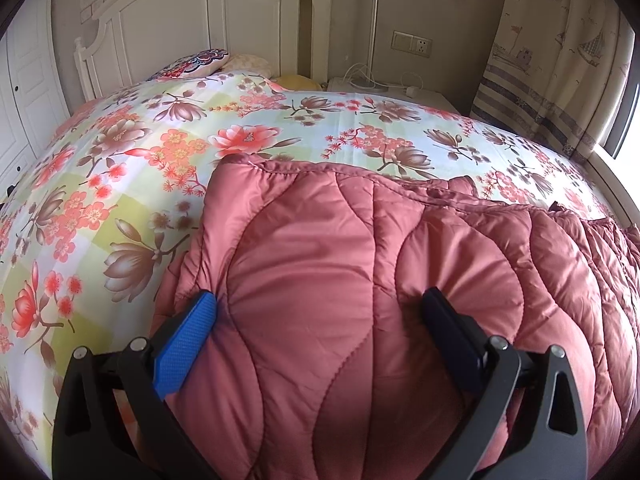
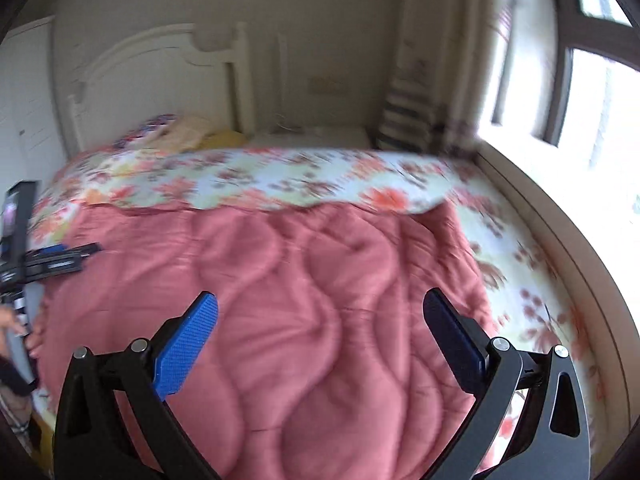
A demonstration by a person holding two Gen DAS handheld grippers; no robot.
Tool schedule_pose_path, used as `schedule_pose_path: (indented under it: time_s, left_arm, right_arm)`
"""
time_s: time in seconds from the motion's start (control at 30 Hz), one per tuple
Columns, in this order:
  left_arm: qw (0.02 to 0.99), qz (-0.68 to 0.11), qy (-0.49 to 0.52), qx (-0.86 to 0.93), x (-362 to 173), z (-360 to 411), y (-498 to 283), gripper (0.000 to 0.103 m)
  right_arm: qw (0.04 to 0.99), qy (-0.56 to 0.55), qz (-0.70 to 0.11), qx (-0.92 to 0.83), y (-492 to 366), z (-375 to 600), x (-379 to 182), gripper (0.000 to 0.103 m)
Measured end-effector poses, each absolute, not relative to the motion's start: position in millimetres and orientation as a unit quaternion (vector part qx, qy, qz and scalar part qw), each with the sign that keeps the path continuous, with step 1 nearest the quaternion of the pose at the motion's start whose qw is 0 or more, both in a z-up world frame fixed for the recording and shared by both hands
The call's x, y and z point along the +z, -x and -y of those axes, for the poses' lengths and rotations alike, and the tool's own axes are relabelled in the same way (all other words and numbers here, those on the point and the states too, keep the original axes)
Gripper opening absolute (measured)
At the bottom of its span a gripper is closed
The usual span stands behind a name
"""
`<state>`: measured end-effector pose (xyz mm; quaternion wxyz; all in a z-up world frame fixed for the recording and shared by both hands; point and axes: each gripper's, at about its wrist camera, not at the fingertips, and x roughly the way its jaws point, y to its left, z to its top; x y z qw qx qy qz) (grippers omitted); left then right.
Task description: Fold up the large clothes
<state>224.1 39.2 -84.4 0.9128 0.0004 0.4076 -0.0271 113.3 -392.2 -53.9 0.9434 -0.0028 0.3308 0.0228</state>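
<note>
A large pink quilted garment (image 1: 360,264) lies spread on a bed with a floral sheet (image 1: 120,168). My left gripper (image 1: 320,312) is open, its fingers pressed down into the padding on either side of a puffed panel near the garment's left edge. In the right wrist view the same pink garment (image 2: 300,288) fills the middle, blurred. My right gripper (image 2: 320,312) is open and empty, held above the garment. The left gripper (image 2: 60,260) shows at the far left of that view, on the garment's left edge.
A white headboard (image 1: 192,20) and pillows (image 1: 208,62) stand at the far end of the bed. A nightstand (image 1: 384,88) with cables and a lamp pole sits to their right. A curtain (image 1: 560,60) and window (image 2: 580,100) are on the right. A wardrobe (image 1: 24,80) stands on the left.
</note>
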Motion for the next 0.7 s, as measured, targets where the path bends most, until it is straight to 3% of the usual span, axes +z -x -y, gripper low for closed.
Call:
schedule_pose_path:
  time_s: [0.13, 0.2, 0.27, 0.4, 0.57, 0.7]
  left_arm:
    - [0.913, -0.408, 0.0, -0.028, -85, -40, -224, 0.101]
    - [0.913, -0.407, 0.001, -0.026, -85, -41, -224, 0.101]
    - [0.913, -0.406, 0.003, -0.026, -84, -40, -222, 0.101]
    - [0.914, -0.406, 0.0, -0.024, -84, -41, -222, 0.101]
    - [0.913, -0.407, -0.001, -0.023, -84, -39, -223, 0.101]
    - [0.914, -0.405, -0.002, -0.024, -84, -39, -223, 0.101]
  right_arm:
    - [0.938, 0.045, -0.334, 0.079, -112, 350, -57, 0.098]
    - [0.922, 0.077, -0.374, 0.067, -123, 335, -85, 0.098]
    - [0.917, 0.043, -0.388, 0.081, -131, 340, -108, 0.099]
    - [0.911, 0.055, -0.403, 0.072, -134, 348, -97, 0.098]
    - [0.925, 0.041, -0.378, -0.017, -143, 399, -70, 0.098]
    - [0.902, -0.008, -0.427, -0.059, -174, 458, -109, 0.099]
